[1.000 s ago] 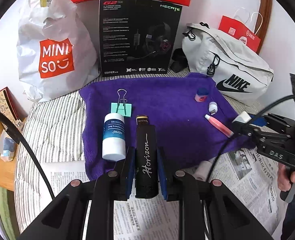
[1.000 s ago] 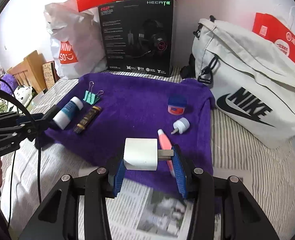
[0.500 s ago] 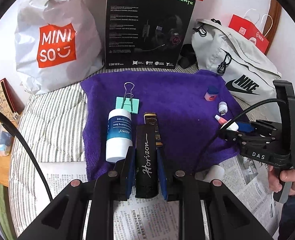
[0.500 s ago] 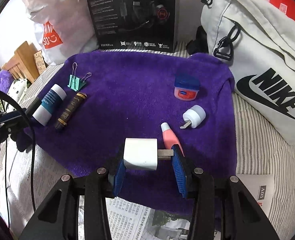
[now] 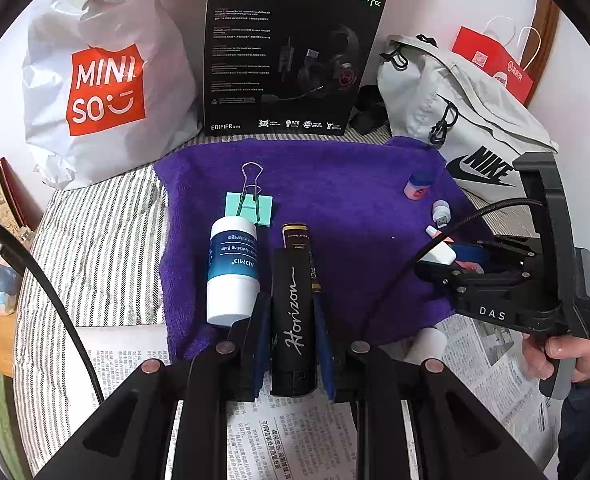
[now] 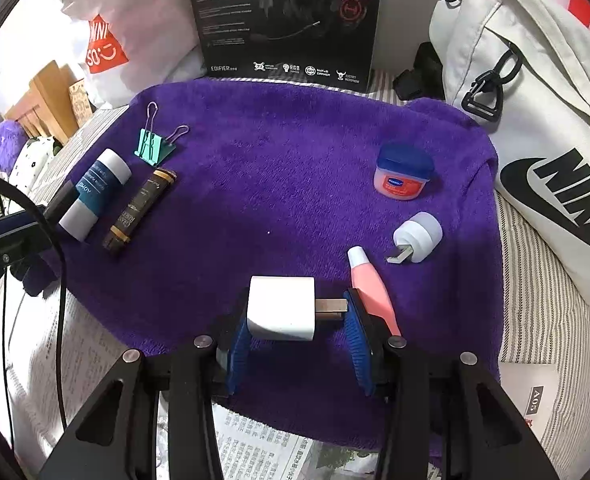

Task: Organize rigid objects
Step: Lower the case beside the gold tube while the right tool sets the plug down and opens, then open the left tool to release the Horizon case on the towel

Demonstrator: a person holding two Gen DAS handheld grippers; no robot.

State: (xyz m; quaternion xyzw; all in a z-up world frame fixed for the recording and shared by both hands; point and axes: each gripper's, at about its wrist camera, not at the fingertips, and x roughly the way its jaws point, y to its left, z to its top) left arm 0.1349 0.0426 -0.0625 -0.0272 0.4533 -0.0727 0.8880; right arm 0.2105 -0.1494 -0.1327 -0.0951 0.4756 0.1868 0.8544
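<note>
My left gripper (image 5: 291,320) is shut on a black "Horizon" box (image 5: 293,312), held over the near edge of the purple towel (image 5: 335,184). Beside it lie a white-and-blue balm bottle (image 5: 233,268), a brown tube (image 5: 297,236) and a green binder clip (image 5: 251,208). My right gripper (image 6: 297,320) is shut on a white plug adapter (image 6: 281,308) just above the towel (image 6: 275,152), next to a pink tube (image 6: 369,284). A small white USB plug (image 6: 417,238) and a pink jar with a blue lid (image 6: 403,176) lie beyond it.
A black headset box (image 5: 287,52), a white Miniso bag (image 5: 99,76) and a white Nike bag (image 5: 463,120) stand behind the towel. Newspaper (image 5: 295,440) lies on the striped bedding in front. A wooden stand (image 6: 43,96) is at the left.
Both grippers have moved forward and lower towards the towel, still holding their objects. The right gripper has come in beside the pink tube.
</note>
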